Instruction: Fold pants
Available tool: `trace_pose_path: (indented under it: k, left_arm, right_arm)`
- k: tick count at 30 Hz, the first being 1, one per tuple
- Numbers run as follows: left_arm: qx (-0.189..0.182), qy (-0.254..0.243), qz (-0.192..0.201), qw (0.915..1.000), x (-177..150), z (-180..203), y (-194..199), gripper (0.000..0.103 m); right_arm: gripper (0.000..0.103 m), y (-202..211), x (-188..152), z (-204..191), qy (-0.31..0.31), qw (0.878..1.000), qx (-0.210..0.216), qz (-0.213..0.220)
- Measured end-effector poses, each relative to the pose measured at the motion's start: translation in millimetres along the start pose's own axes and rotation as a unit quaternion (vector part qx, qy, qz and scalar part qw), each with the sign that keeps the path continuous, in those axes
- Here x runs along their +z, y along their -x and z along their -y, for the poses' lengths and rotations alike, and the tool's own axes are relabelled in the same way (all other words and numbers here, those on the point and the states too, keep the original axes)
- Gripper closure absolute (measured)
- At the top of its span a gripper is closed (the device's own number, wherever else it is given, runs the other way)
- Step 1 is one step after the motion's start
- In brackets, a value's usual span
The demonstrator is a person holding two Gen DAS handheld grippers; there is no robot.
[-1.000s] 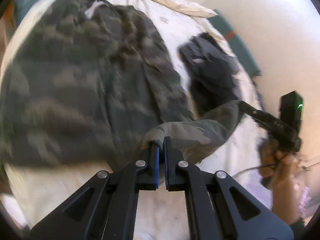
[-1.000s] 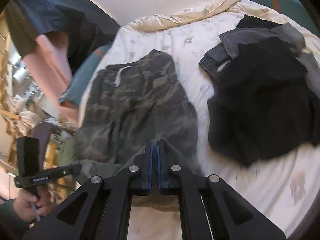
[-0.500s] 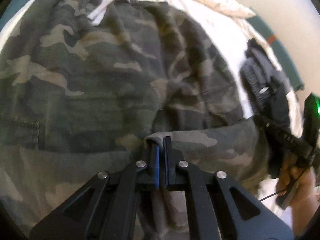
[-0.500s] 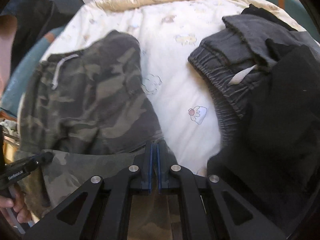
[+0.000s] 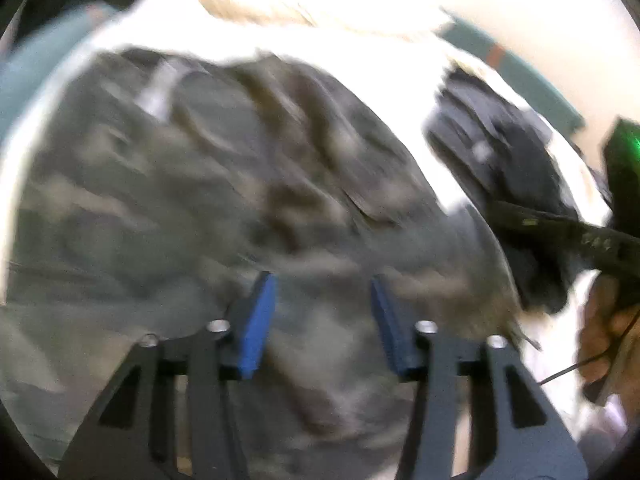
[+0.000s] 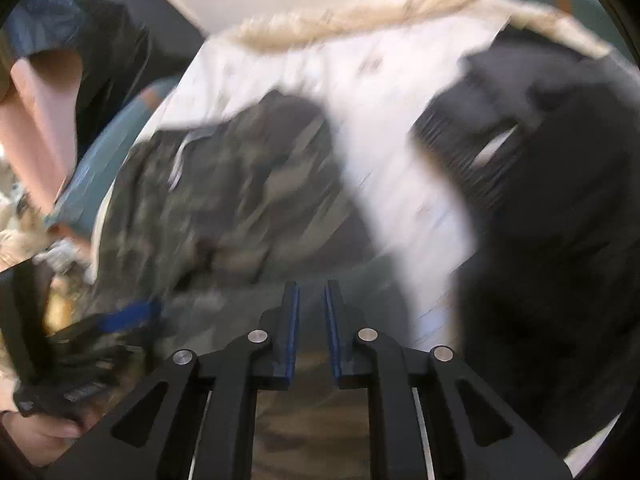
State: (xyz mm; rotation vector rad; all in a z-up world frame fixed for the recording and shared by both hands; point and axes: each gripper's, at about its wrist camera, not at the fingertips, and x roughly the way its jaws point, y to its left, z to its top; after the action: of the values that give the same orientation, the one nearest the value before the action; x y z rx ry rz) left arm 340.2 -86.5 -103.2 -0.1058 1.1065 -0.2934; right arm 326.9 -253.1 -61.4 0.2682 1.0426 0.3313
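The camouflage pants (image 5: 208,200) lie folded over themselves on the white bed sheet (image 5: 328,48), blurred in both views. My left gripper (image 5: 322,292) hovers just over the folded leg end, its jaws opening, blue pads apart and no cloth pinched between them. The same pants (image 6: 248,200) fill the left of the right wrist view. My right gripper (image 6: 311,292) is over their near edge, jaws opening with a narrow gap; the cloth lies below the pads, not pressed by them. The other gripper (image 5: 560,228) shows at the right of the left view.
A heap of dark grey and black clothes (image 6: 552,200) lies on the bed to the right of the pants. A cream pillow (image 6: 360,16) lies along the far edge by the wall. A person's leg (image 6: 36,120) stands at the left of the bed.
Both grippers carried the leg end forward over the pants and down onto them. Both were shut on the cloth; now their jaws stand apart and the cloth is let go.
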Motion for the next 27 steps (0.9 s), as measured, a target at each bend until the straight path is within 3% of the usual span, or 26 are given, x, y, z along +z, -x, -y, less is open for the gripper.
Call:
trace_pose_path:
  k: [2,3,5,7,8,9,10,11,13,14,15,16,18,20,23,25,27]
  left_arm:
    - [0.017,0.01,-0.055,0.9983,-5,3,-30,0.064]
    - [0.035,0.021,-0.091,0.995,-10,-3,-50,0.069]
    - [0.051,0.038,-0.118,0.991,-15,-15,-68,0.085]
    - [0.056,0.031,-0.115,0.9913,-15,-16,-63,0.086]
    - [0.066,0.027,-0.11,0.9914,-14,-13,-53,0.085]
    - [0.071,0.021,-0.105,0.9917,-15,-8,-43,0.079]
    - [0.07,0.017,-0.095,0.9929,-16,-4,-29,0.062]
    - [0.057,0.017,-0.075,0.9954,-18,0,-13,0.046]
    - [0.041,0.021,-0.042,0.998,-26,1,17,0.03]
    - [0.043,0.027,-0.032,0.9982,-34,-2,30,0.027]
    - [0.045,0.039,-0.026,0.9979,-42,-6,41,0.027]
    - [0.043,0.059,-0.021,0.9971,-53,-13,52,0.027]
    - [0.036,0.115,-0.015,0.9926,-78,-29,70,0.027]
    - [0.037,0.176,-0.008,0.9837,-109,-45,80,0.027]
    - [0.039,0.249,0.006,0.9678,-157,-66,93,0.027]
    - [0.039,0.294,0.01,0.955,-185,-82,93,0.027]
    - [0.028,0.334,0.013,0.942,-204,-98,92,0.027]
  right_arm:
    - [0.09,-38,-9,-1,0.007,0.998,-0.014,-0.062]
    - [0.091,-51,-10,2,0.021,0.996,-0.045,-0.074]
    - [0.099,-59,-8,18,0.03,0.992,-0.111,-0.05]
    - [0.102,-50,-1,35,0.005,0.992,-0.123,-0.026]
    - [0.1,-44,1,36,-0.002,0.992,-0.127,-0.02]
    - [0.092,-34,1,30,0.007,0.992,-0.129,-0.011]
    - [0.092,-22,-2,24,0.022,0.992,-0.127,0.001]
    - [0.092,-9,-7,19,0.03,0.993,-0.114,0.013]
    - [0.089,16,-22,15,0.011,0.997,-0.067,0.023]
    - [0.087,27,-33,14,-0.005,0.999,-0.033,0.023]
    - [0.077,36,-44,12,-0.021,1.0,0.001,0.02]
    - [0.054,43,-58,10,-0.041,0.998,0.039,0.014]
    - [0.022,45,-87,3,-0.081,0.991,0.107,0.0]
    - [0.022,30,-124,-10,-0.13,0.974,0.183,-0.042]
    - [0.022,-10,-161,-26,-0.197,0.942,0.252,-0.104]
    - [0.022,-38,-170,-30,-0.218,0.935,0.25,-0.122]
    - [0.024,-53,-172,-24,-0.243,0.933,0.24,-0.11]
